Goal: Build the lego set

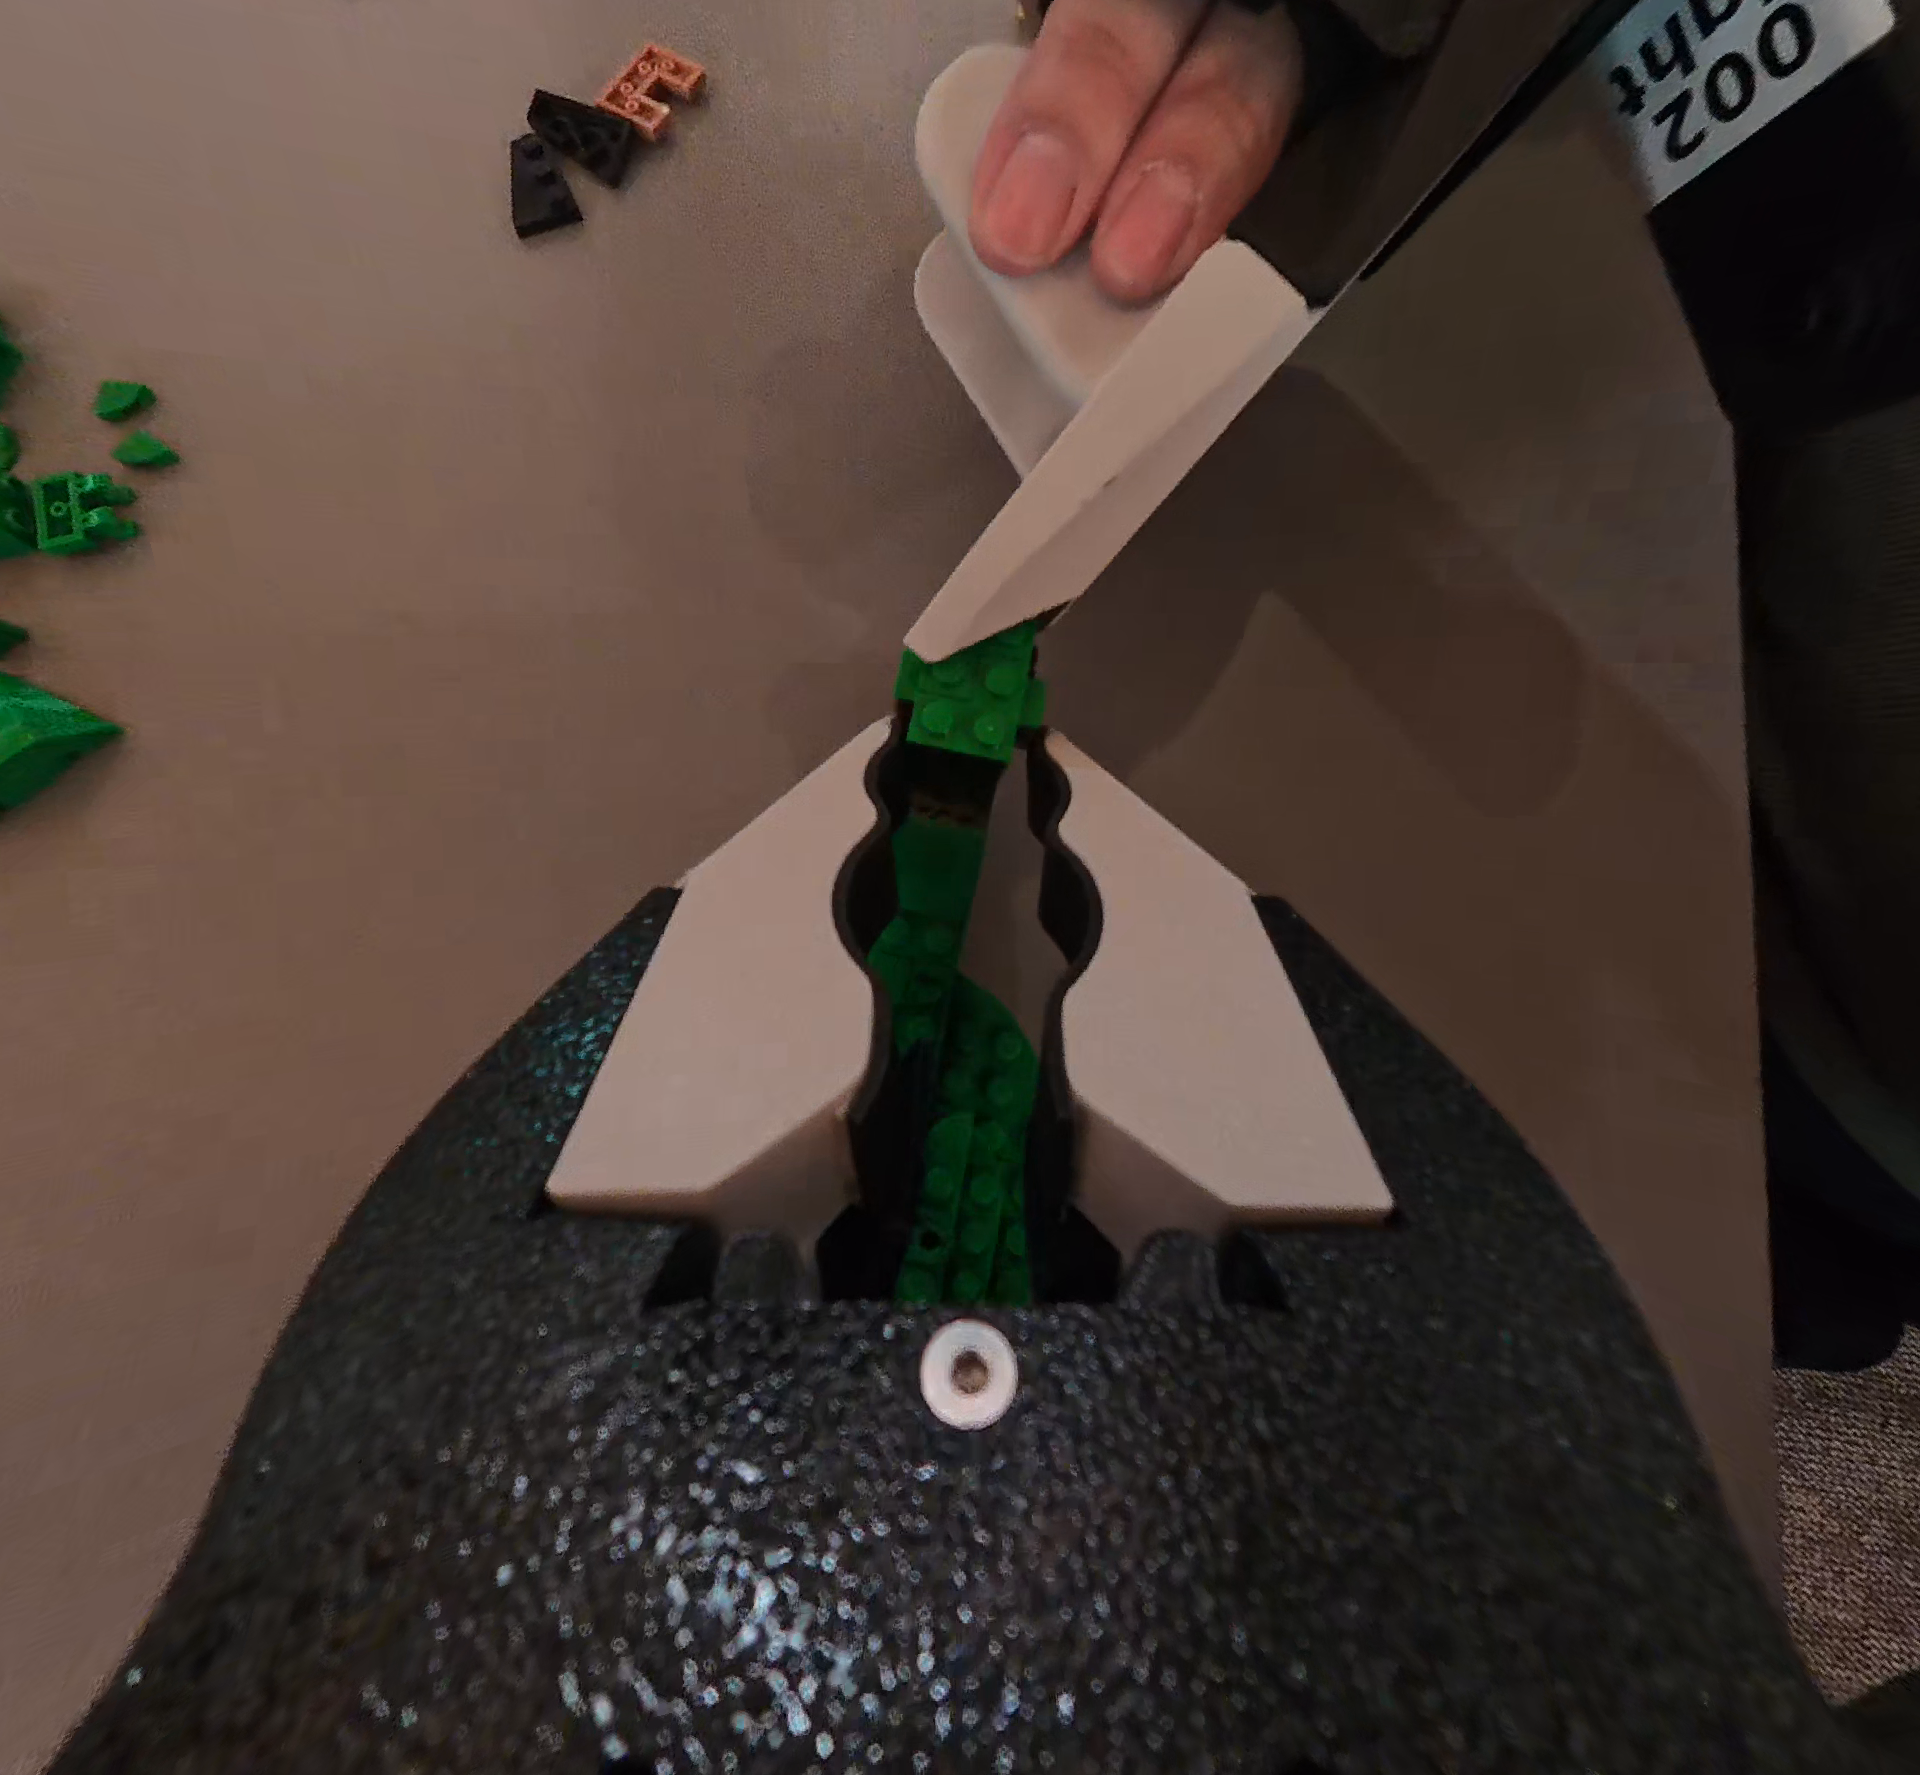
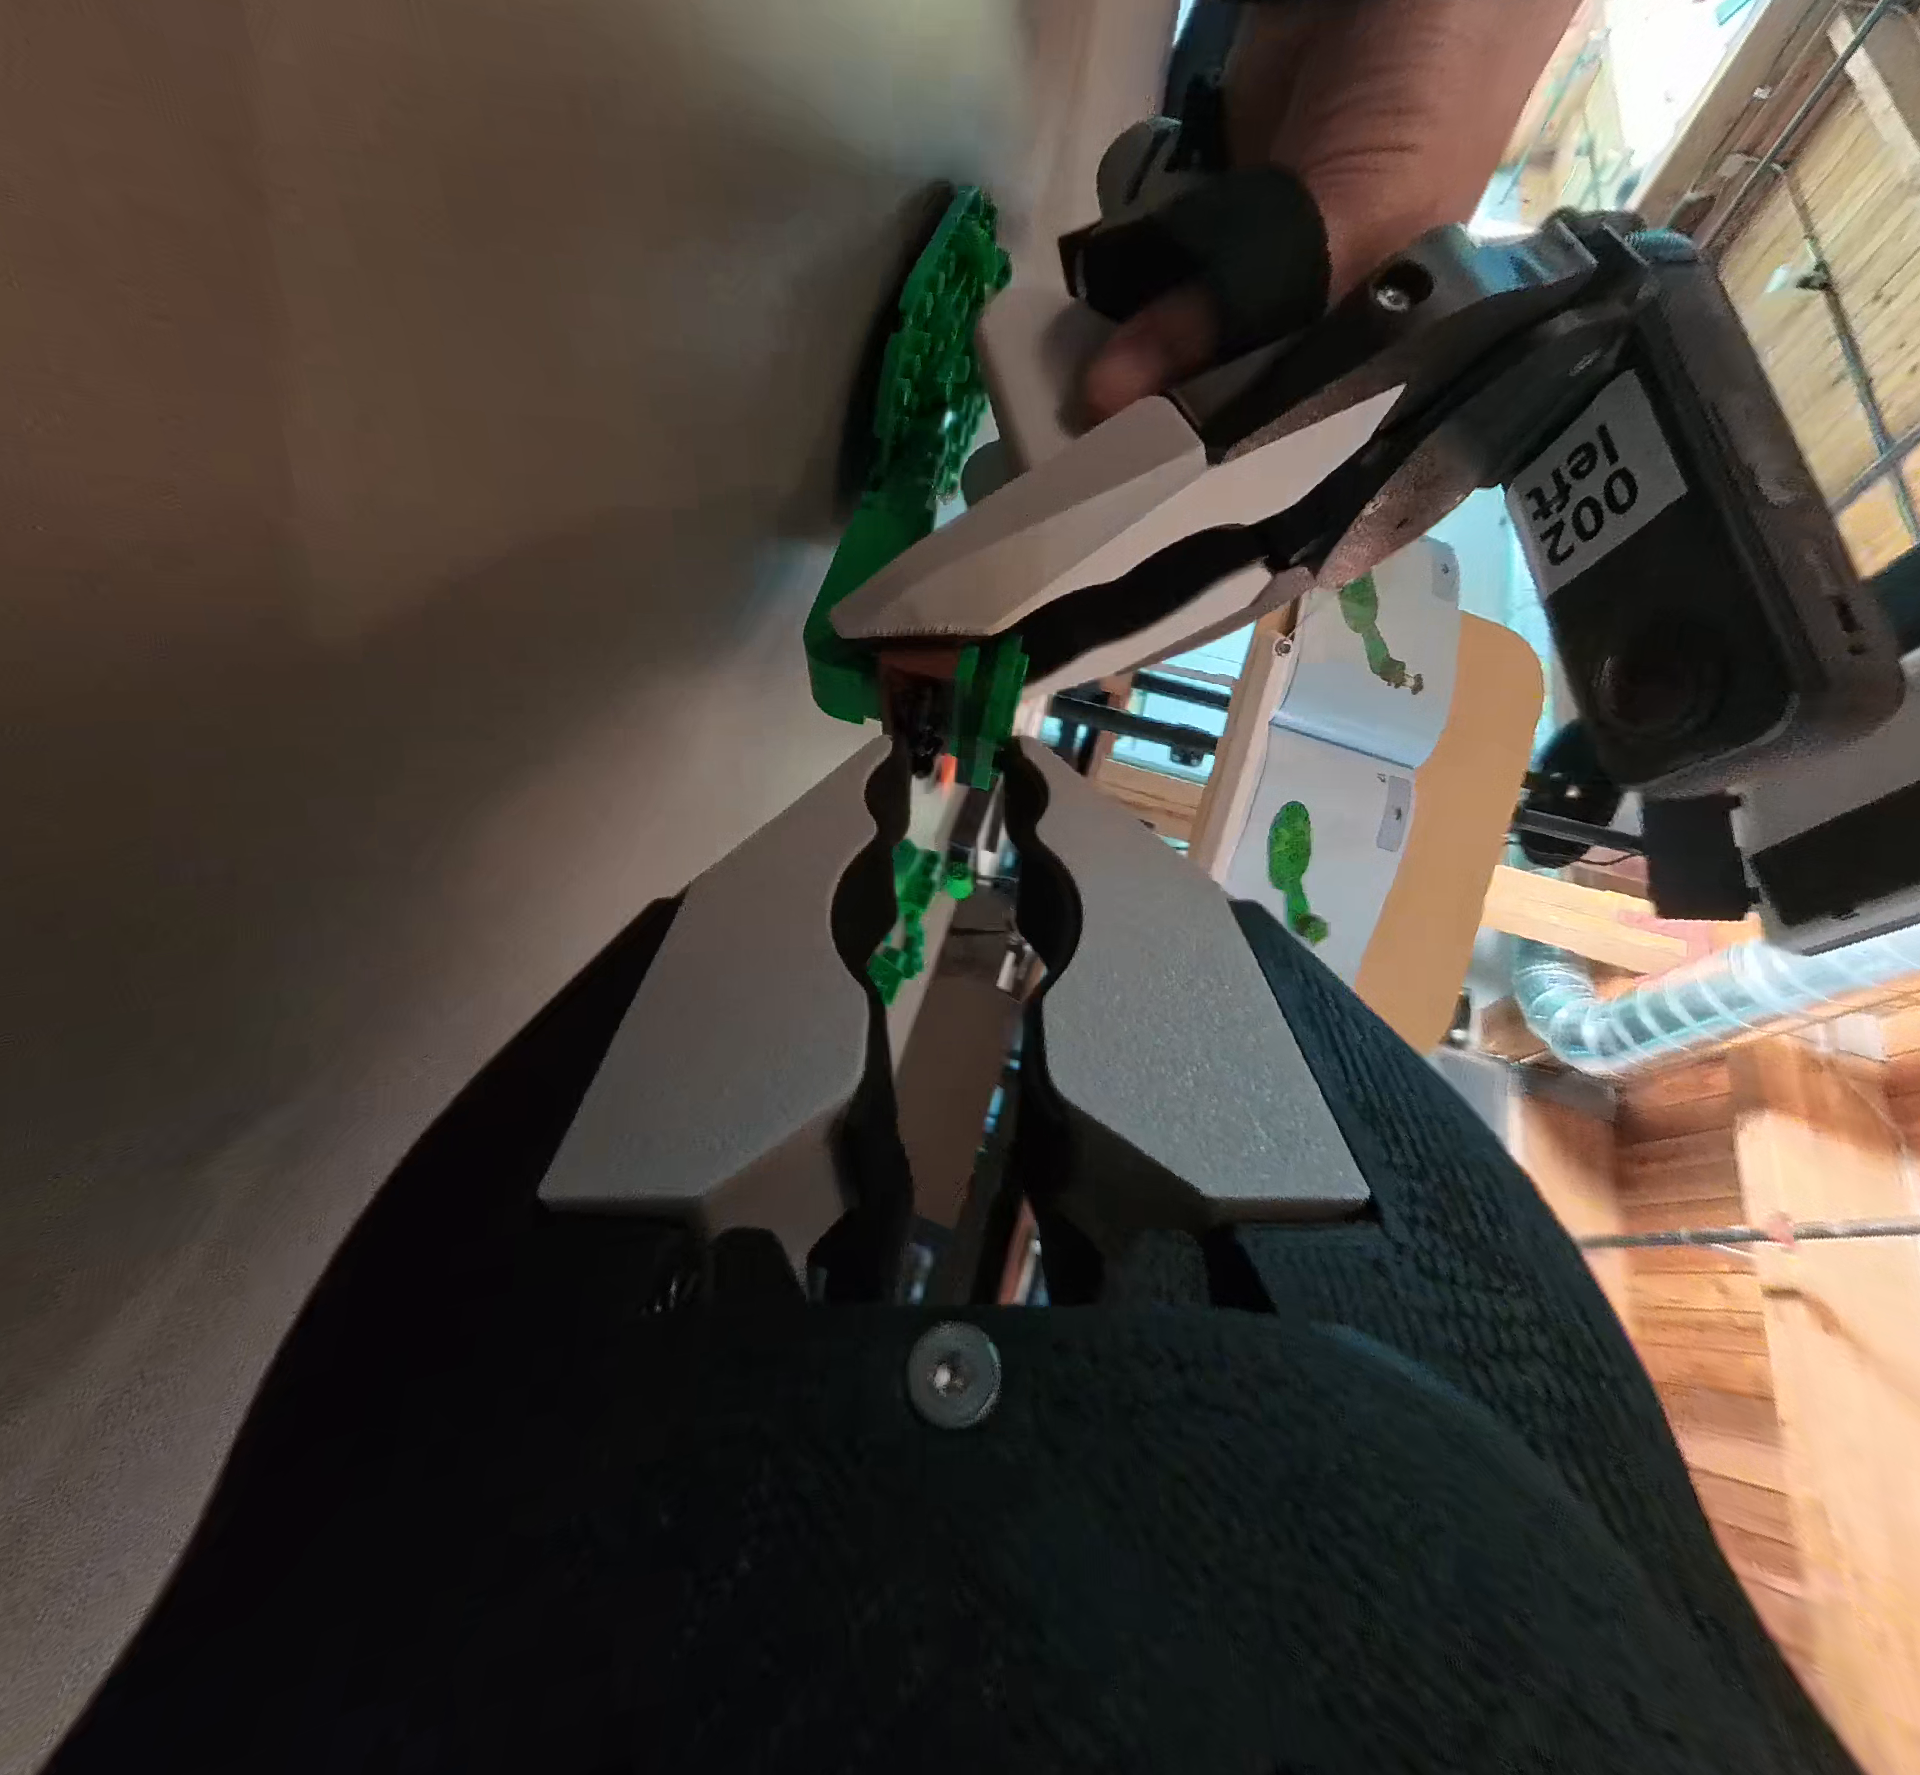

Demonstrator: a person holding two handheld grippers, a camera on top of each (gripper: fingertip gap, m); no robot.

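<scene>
Left wrist view: the left gripper (image 1: 961, 749) is closed on a long green lego assembly (image 1: 966, 1102) running back between its fingers.
Small green piece (image 1: 971, 697): at the assembly's front end, pinched by the right gripper (image 1: 977, 645).
Table (image 1: 416, 894): loose green bricks (image 1: 73, 510), black and tan pieces (image 1: 603, 130) unused.
Right wrist view: the right gripper's fingers are nearly closed on the green piece, meeting the left's.
Progress: seemingly partway; one section built, many bricks left.
</scene>
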